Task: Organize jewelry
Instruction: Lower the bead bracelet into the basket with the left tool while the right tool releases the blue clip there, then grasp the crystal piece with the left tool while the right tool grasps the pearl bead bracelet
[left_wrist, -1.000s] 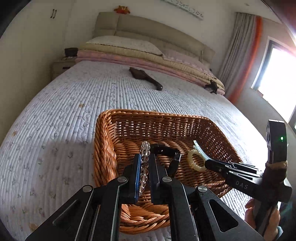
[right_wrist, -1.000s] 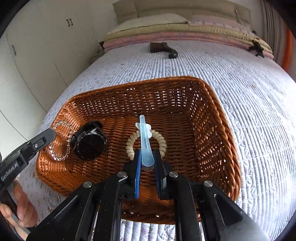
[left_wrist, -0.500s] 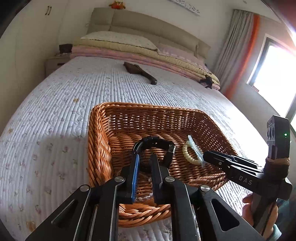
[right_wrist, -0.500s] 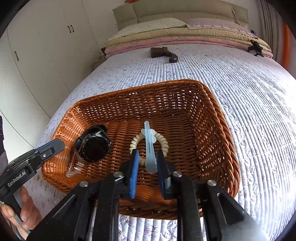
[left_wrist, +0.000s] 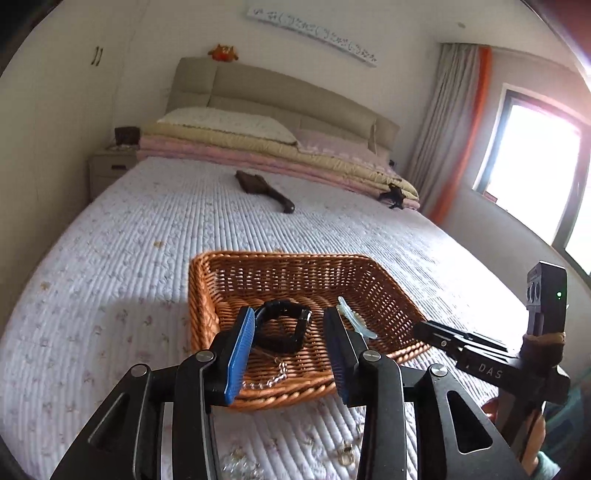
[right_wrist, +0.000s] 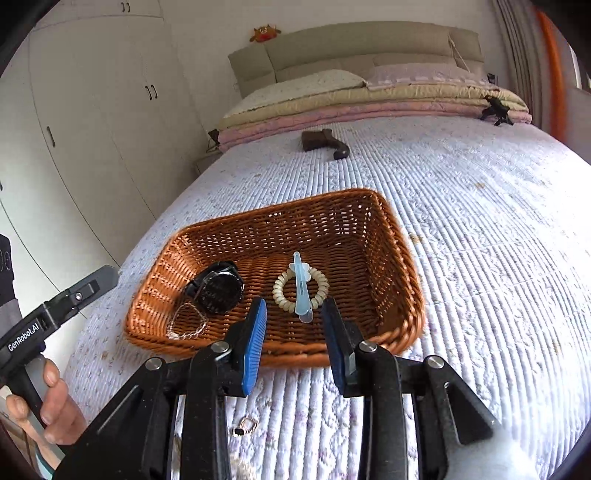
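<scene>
My left gripper (left_wrist: 290, 349) is opening with nothing between its fingers; the black round-faced wristwatch (left_wrist: 282, 326) and clear bead chain (left_wrist: 271, 376) lie beyond them in the brown woven wicker basket (left_wrist: 201, 295). My right gripper (right_wrist: 293, 332), apart and empty, faces the pale blue hair clip (right_wrist: 301, 286). Risk: the small gold pieces (right_wrist: 245, 426) under the fingers snag the quilt or get missed.

Bed (right_wrist: 480, 229) with pale quilted cover, small floral print. Wicker basket (right_wrist: 402, 266) sits directly on it, near the foot end. Dark wooden brush (right_wrist: 325, 144) lies further up toward the headboard, well apart from the basket. Folded pink and cream quilts (right_wrist: 369, 107) stacked across the head end, pillow (left_wrist: 229, 123) on top. Small black clip-like item (right_wrist: 496, 110) by the quilts' corner. Small gold ring-like pieces (right_wrist: 245, 426) lie on the cover just before the basket; type unclear
</scene>
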